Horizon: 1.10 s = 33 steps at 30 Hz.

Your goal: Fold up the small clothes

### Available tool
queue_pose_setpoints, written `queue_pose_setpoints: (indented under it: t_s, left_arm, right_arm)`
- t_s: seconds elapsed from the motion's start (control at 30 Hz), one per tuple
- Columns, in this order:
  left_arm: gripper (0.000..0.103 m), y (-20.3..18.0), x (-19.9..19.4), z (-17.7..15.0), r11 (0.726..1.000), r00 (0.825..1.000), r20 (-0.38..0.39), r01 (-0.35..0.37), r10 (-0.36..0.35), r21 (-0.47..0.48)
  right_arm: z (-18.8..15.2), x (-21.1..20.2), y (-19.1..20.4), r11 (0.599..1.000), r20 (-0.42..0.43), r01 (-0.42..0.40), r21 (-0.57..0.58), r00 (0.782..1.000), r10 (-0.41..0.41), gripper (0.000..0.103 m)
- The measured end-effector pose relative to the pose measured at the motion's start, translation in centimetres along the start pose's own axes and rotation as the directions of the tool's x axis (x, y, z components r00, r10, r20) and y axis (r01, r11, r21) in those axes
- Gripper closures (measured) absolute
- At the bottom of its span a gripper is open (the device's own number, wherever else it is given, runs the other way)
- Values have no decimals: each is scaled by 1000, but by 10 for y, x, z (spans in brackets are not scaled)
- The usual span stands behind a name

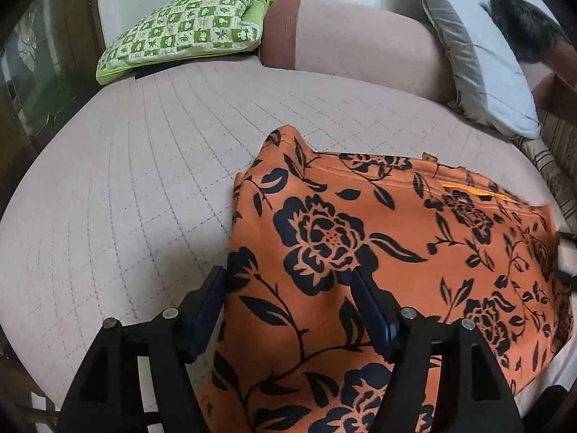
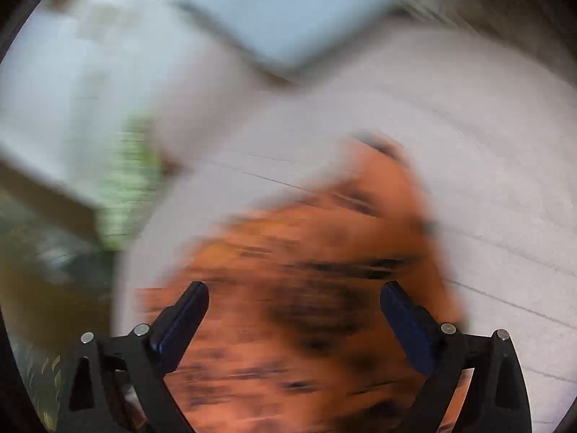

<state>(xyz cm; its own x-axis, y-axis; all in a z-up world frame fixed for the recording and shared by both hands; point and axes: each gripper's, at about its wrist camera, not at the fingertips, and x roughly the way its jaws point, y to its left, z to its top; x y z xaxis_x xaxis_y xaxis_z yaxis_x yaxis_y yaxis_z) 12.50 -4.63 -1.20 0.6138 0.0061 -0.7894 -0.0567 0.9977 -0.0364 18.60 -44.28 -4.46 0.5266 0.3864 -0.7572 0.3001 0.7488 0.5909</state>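
An orange garment with a black flower print (image 1: 378, 252) lies spread on the pale quilted bed (image 1: 144, 180). My left gripper (image 1: 288, 278) is open just above the garment's near left edge, one finger off the cloth and one over it. In the right wrist view the picture is blurred by motion. There my right gripper (image 2: 294, 290) is open, with the orange garment (image 2: 306, 270) below and between its fingers. Nothing is held in either gripper.
A green checked cushion (image 1: 184, 32) lies at the far left of the bed. A pink bolster (image 1: 360, 39) and a grey pillow (image 1: 479, 61) lie along the back. A dark furry thing (image 1: 523, 25) sits at the far right.
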Motion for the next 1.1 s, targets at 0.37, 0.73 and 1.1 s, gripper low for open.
queue_pose_setpoints:
  t_s: [0.37,0.73,1.1]
  left_arm:
    - [32,9,18,15,998,1000,-12,9,-9,-59]
    - [32,10,7,9,999,1000,11,14,-14,-38]
    - [32,-1,-4,3,1000,998,63,14,-13,-22]
  right_arm:
    - [-33,-19,55,976,-4,34,-214,999,-36,5]
    - [-75,-75,58,982,49,16,-191,999,-6,5]
    - [-141,-134,-46,997,98,-33,76,995,25,5]
